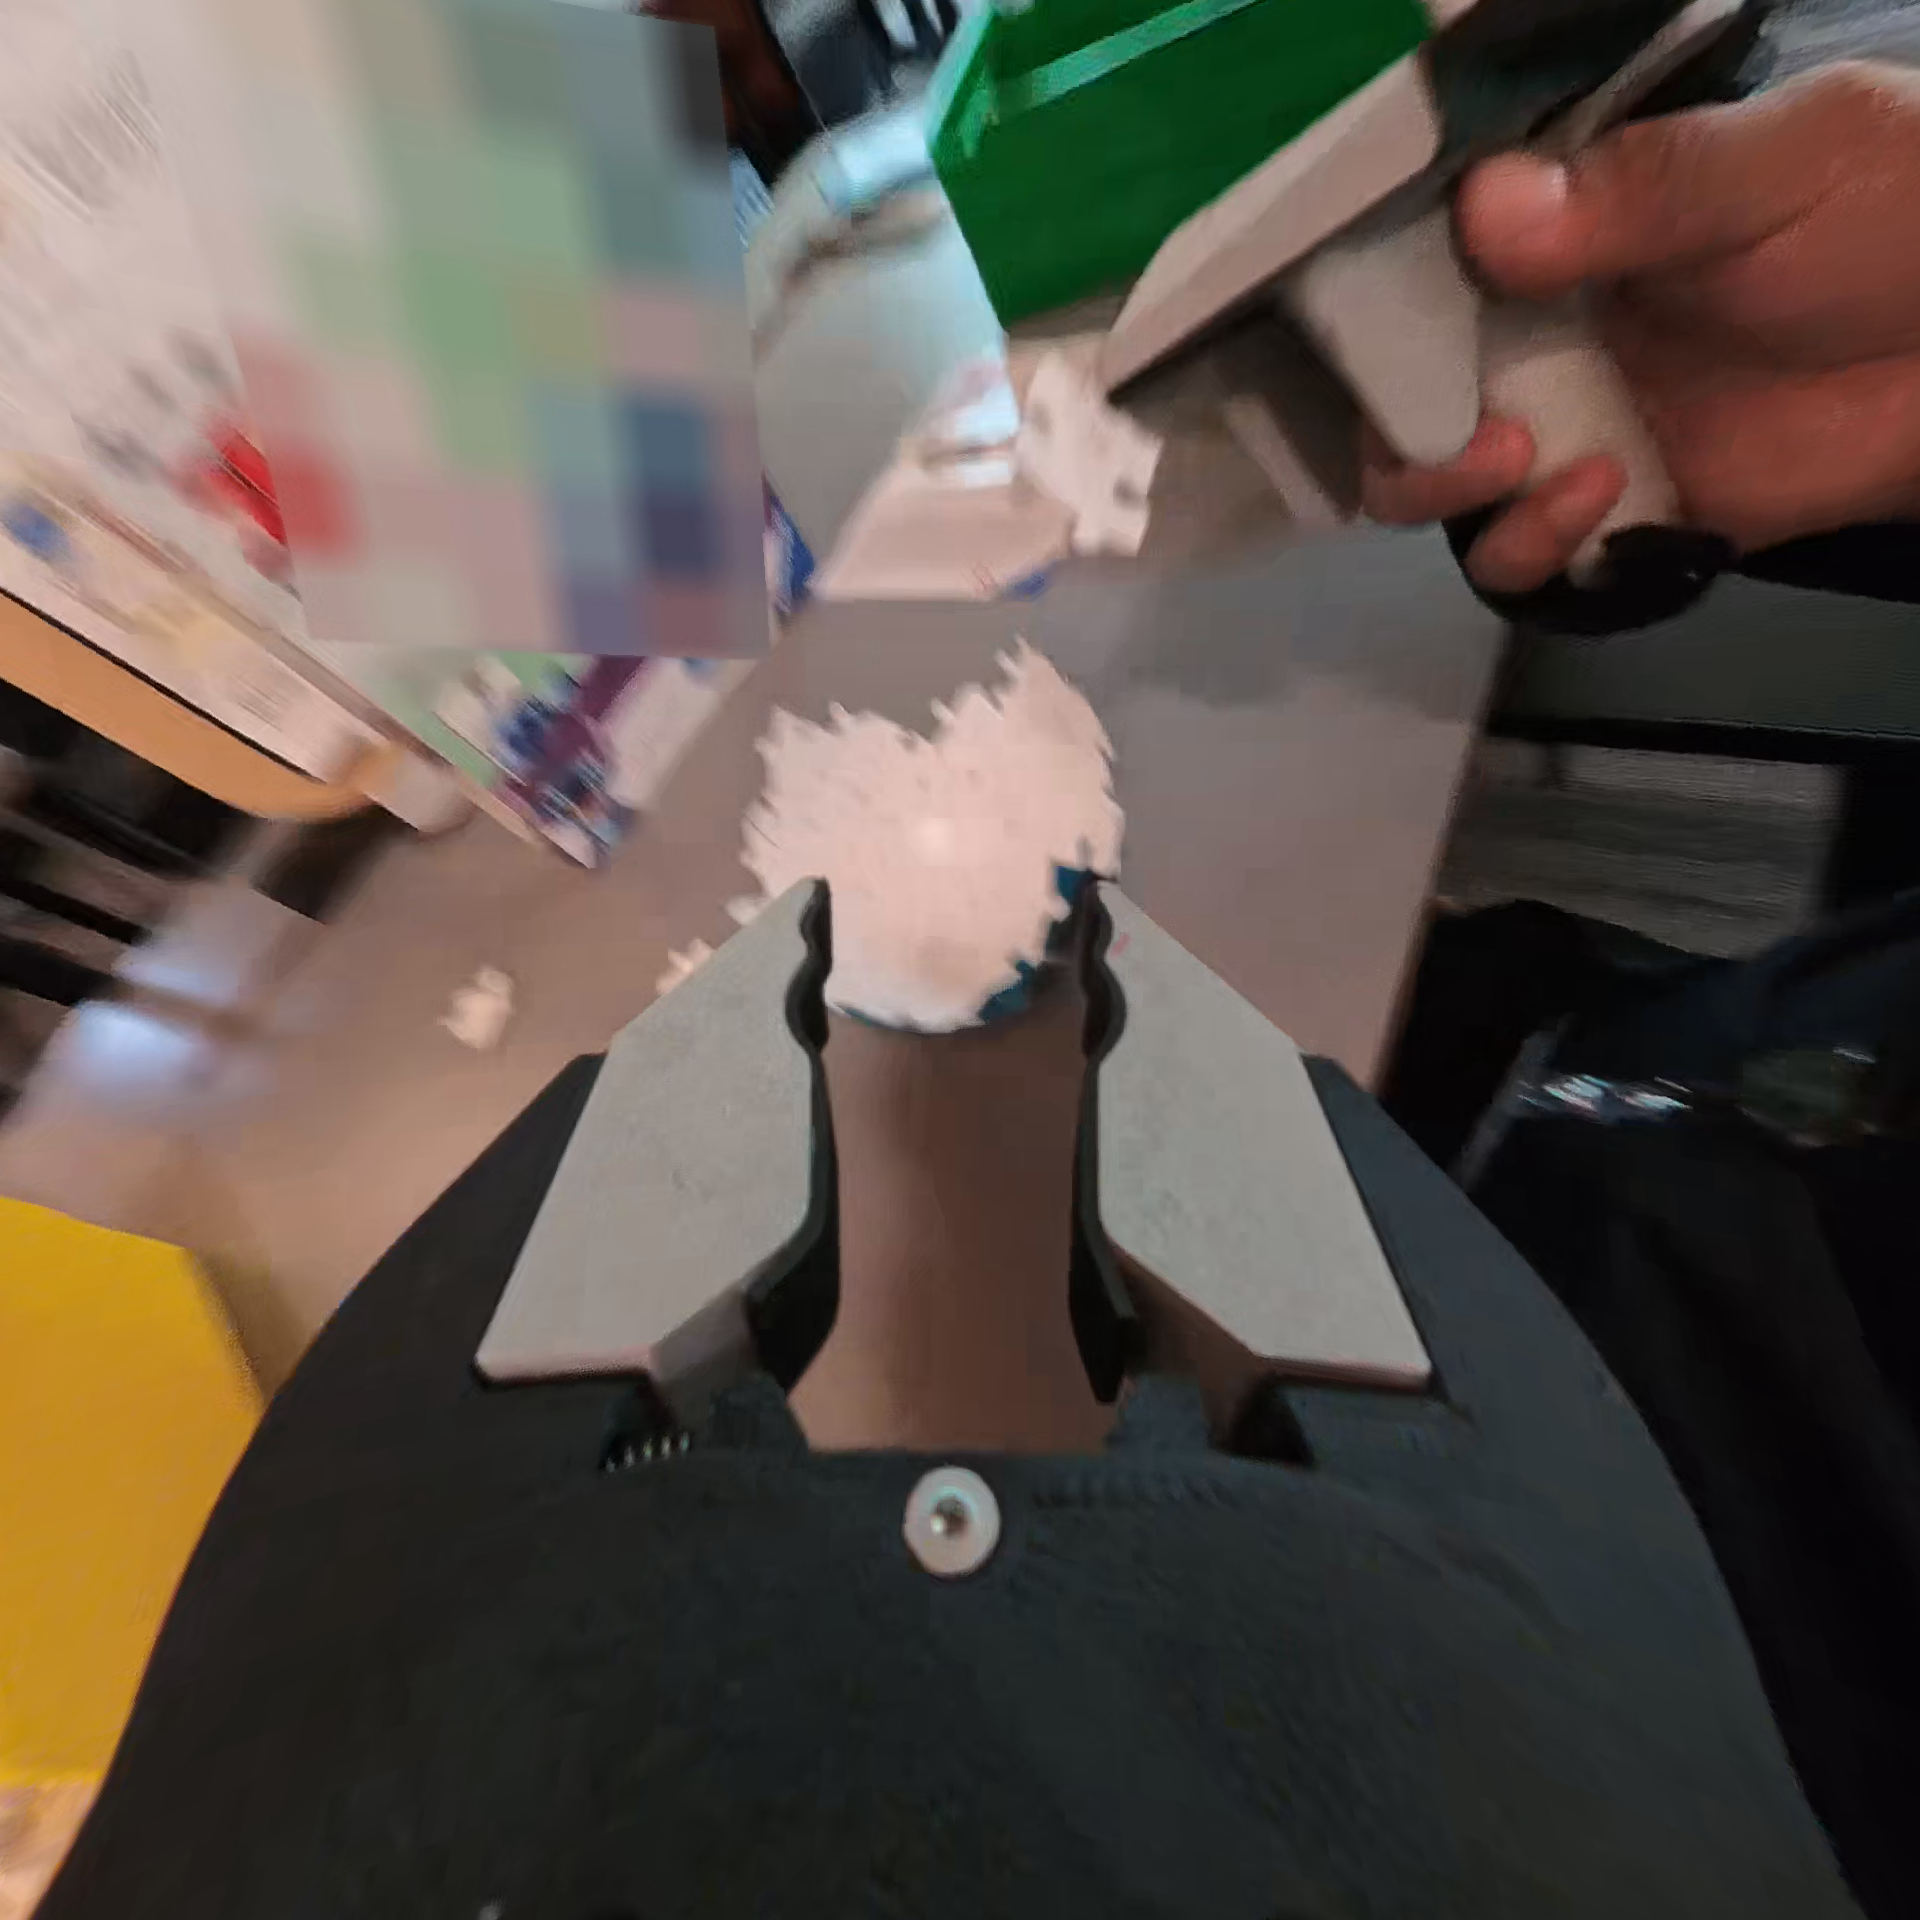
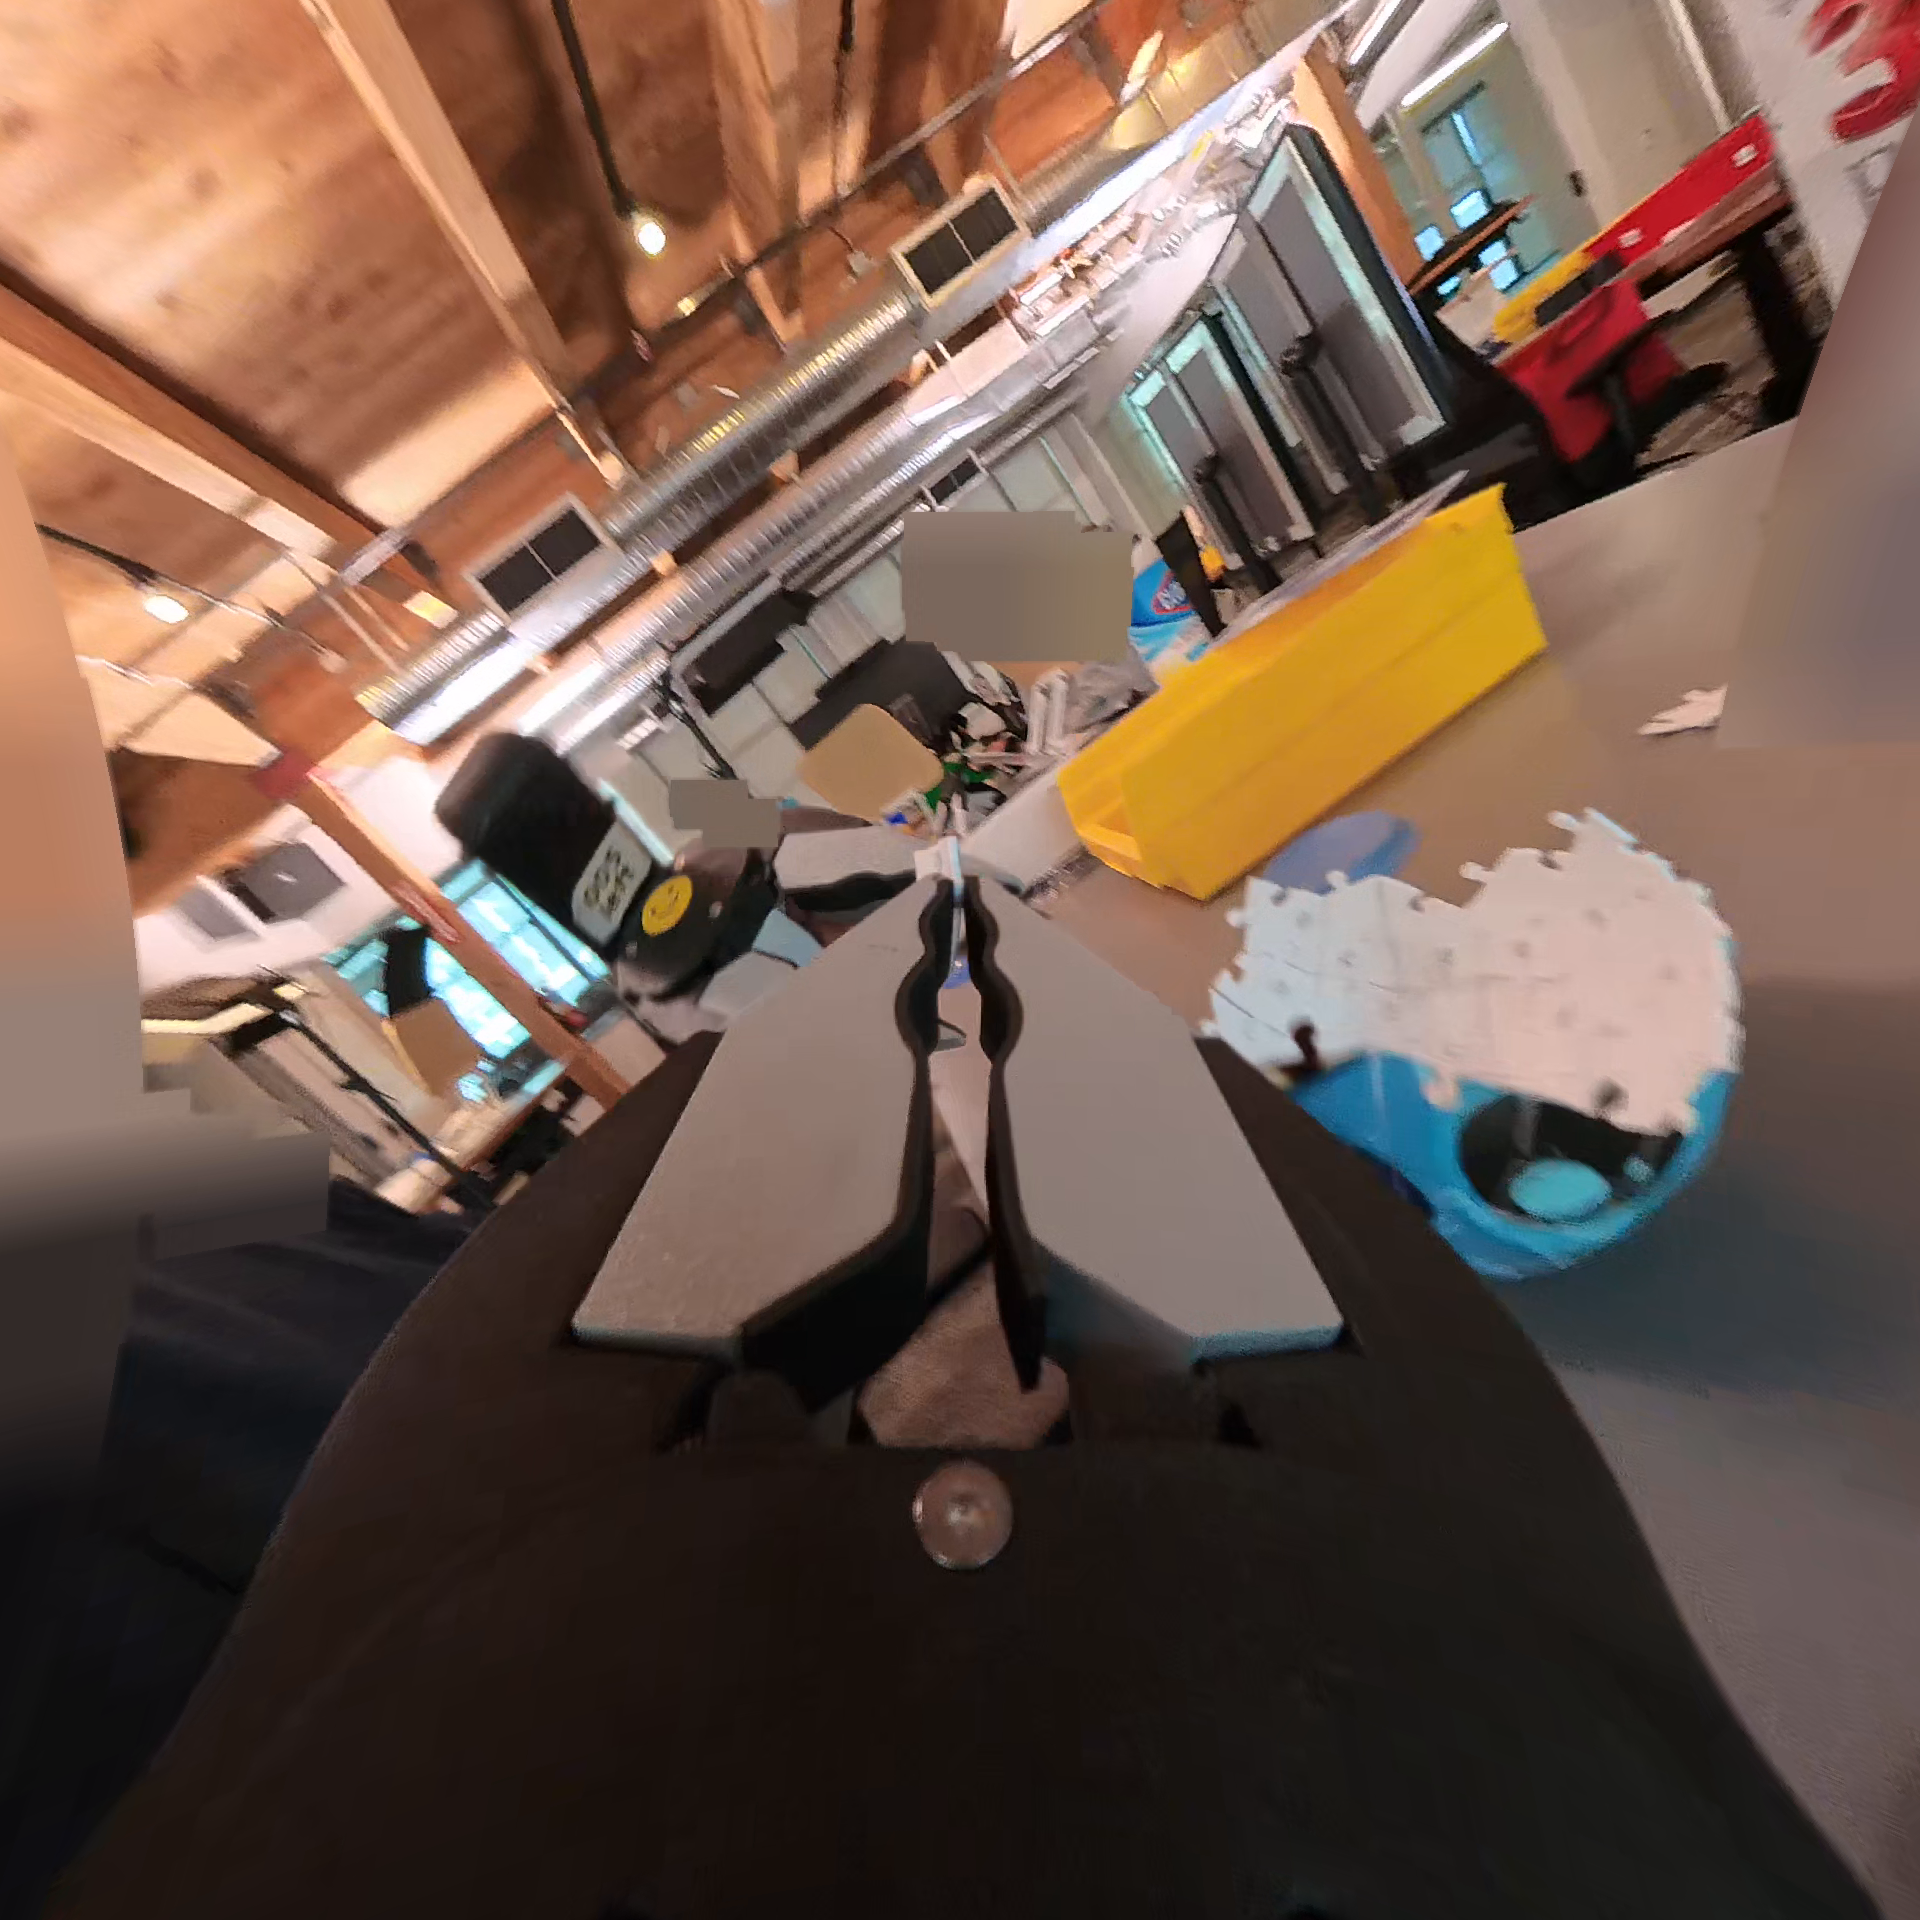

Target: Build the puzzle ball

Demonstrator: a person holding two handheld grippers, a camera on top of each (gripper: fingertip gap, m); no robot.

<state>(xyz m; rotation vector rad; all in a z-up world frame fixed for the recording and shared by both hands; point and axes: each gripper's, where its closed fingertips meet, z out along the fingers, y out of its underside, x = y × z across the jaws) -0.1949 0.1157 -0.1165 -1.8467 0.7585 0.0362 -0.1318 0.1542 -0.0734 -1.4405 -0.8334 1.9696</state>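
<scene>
The puzzle ball [image 1: 935, 821] is a part-built white shell with jagged open edges on a blue stand [image 2: 1558, 1174]. My left gripper [image 1: 954, 914] has its fingertips pressed on the ball's lower sides and holds it tilted over the grey table [image 1: 468, 1122]. In the right wrist view the ball [image 2: 1507, 977] is to the right, with the stand's hollow underside showing. My right gripper [image 2: 953, 909] is shut on a thin white puzzle piece [image 2: 951, 940] that stands on edge between its tips. In the left wrist view a hand [image 1: 1714, 312] holds the right gripper [image 1: 1174, 395] up at the top right, above the ball.
A yellow bin [image 2: 1330, 707] stands on the table behind the ball, and a green bin [image 1: 1143, 135] is farther back. Loose white pieces [image 2: 1683, 712] [image 1: 478, 1008] lie on the table. A printed box [image 1: 540, 758] lies at the left, and a pale blue object [image 2: 1340, 847] sits by the yellow bin. Across from one pair of fingers to the other is roughly 9 cm.
</scene>
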